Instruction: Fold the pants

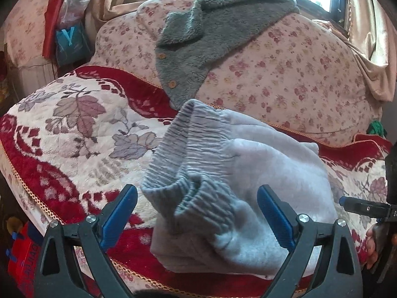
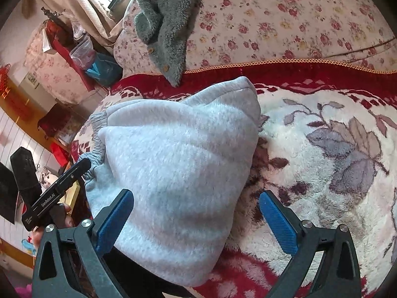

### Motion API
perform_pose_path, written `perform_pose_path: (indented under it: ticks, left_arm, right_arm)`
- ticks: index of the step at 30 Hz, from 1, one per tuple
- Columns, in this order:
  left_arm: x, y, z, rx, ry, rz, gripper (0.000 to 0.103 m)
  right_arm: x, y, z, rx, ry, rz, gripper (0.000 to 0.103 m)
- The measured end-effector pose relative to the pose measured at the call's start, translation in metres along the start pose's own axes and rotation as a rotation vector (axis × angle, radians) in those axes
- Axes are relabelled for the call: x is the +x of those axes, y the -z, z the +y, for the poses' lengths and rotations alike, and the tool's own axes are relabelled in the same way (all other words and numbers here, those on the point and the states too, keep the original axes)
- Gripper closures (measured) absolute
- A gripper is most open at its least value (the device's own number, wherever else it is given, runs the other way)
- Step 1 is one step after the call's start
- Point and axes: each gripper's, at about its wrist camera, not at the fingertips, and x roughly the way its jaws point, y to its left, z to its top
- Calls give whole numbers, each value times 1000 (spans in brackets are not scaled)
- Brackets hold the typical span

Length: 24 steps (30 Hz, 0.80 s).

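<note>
Folded into a bundle on the red-and-cream floral plush blanket (image 2: 322, 149), pale grey fleece pants (image 2: 178, 164) with ribbed waistband, flanked by left tongs (image 1: 197, 213) and right tongs (image 2: 196, 217), both spread wide, pinching nothing.

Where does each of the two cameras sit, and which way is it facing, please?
Left wrist: on the left gripper, angled down at the grey pants' waistband; own open fingers, right gripper's tip, a hand.
Right wrist: on the right gripper, angled down at the pants' plain side; own open fingers, left gripper.
Shared: pants, red floral blanket, teal fleece garment.
</note>
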Motion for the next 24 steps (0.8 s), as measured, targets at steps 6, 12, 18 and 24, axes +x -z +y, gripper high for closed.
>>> perform_pose_path:
  ticks: [6, 12, 18, 24]
  left_arm:
    - [-2, -3, 7, -10, 8, -3, 6]
    - [11, 2, 20, -29, -1, 42, 6]
    - [18, 10, 41, -76, 11, 67, 1]
    - [12, 8, 44, -76, 31, 65, 1]
  right_arm:
    - [1, -3, 4, -6, 4, 7, 0]
    - [2, -3, 10, -30, -1, 14, 0]
    - [6, -4, 7, -15, -4, 25, 0]
    - [5, -5, 7, -14, -9, 10, 0]
